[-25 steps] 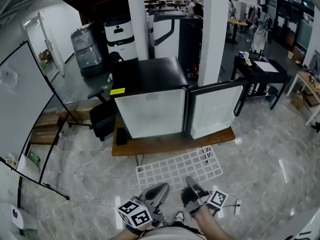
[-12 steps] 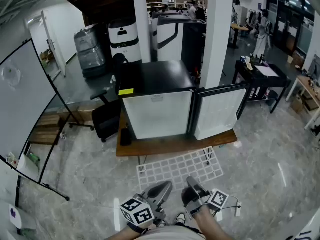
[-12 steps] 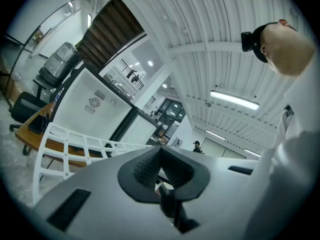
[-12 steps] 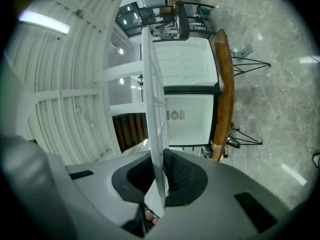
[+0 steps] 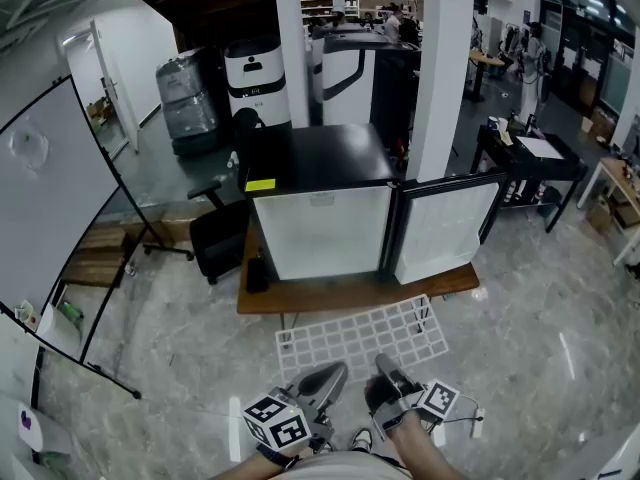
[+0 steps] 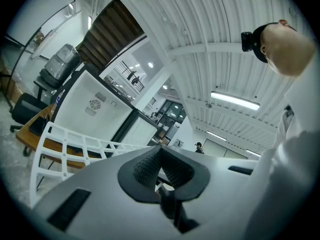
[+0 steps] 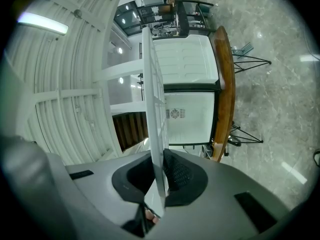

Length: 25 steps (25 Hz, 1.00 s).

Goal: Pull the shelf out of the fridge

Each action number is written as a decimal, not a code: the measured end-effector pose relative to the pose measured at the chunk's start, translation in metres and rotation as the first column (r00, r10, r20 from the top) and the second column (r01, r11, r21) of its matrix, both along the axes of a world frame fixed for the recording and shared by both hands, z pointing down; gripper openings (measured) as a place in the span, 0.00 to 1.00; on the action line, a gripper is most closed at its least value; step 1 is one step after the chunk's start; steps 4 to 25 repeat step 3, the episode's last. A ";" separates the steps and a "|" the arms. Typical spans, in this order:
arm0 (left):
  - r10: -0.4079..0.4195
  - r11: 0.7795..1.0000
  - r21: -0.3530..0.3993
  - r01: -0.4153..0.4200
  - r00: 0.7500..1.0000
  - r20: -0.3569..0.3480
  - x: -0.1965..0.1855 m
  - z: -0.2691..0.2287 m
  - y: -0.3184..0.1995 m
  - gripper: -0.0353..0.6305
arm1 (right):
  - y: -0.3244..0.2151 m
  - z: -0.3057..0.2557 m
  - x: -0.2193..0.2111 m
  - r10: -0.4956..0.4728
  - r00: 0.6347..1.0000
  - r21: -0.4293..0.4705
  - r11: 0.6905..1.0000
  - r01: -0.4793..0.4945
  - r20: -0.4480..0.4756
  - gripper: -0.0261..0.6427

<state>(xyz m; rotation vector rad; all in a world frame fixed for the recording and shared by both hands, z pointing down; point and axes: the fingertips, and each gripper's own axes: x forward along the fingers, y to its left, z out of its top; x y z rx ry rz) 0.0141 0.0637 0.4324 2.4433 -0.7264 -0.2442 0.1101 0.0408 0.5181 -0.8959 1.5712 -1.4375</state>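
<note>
Right gripper (image 7: 162,173): jaws nearly closed, pads clamped on the near edge of the white grid shelf (image 7: 152,104), which runs out toward 12 o'clock. Left gripper (image 5: 330,372), at 9 o'clock of the right, pinches the same edge. Shelf is fully out; fridge (image 5: 320,230) stands beyond at 12 o'clock.

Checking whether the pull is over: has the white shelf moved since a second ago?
Yes, slightly. Against the wooden bench, the shelf has drifted left in the head view, though the camera moves too.
</note>
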 end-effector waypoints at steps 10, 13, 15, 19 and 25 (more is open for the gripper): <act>-0.002 1.000 0.000 0.002 1.000 0.000 0.000 0.001 0.000 0.06 | -0.001 0.002 0.000 -0.001 1.000 -0.001 1.000 0.001 -0.003 0.10; -0.002 1.000 0.000 0.002 1.000 0.000 0.000 0.001 0.000 0.06 | -0.001 0.002 0.000 -0.001 1.000 -0.001 1.000 0.001 -0.003 0.10; -0.002 1.000 0.000 0.002 1.000 0.000 0.000 0.001 0.000 0.06 | -0.001 0.002 0.000 -0.001 1.000 -0.001 1.000 0.001 -0.003 0.10; -0.002 1.000 0.000 0.002 1.000 0.000 0.000 0.001 0.000 0.06 | -0.001 0.002 0.000 -0.001 1.000 -0.001 1.000 0.001 -0.003 0.10; -0.002 1.000 0.000 0.002 1.000 0.000 0.000 0.001 0.000 0.06 | -0.001 0.002 0.000 -0.001 1.000 -0.001 1.000 0.001 -0.003 0.10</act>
